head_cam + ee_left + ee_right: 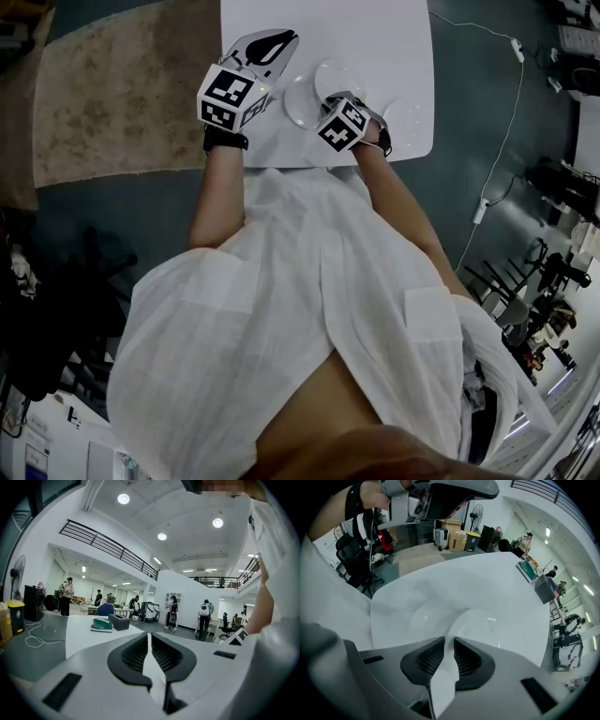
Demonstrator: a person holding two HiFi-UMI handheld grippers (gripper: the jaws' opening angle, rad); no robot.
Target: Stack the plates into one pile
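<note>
Right gripper [448, 641] on plate [480, 623], rim partly hidden

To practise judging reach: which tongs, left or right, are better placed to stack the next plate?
Right. The right tongs grip a plate by its rim over a second plate; the left tongs point off across the room.

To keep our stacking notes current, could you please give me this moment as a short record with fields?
right gripper: shut on the rim of a white plate
second plate: lying on the white table, beside the held one
left gripper: off the plates, jaws close together with a thin gap; whether it holds anything is unclear
pile: not yet formed between these two plates
</note>
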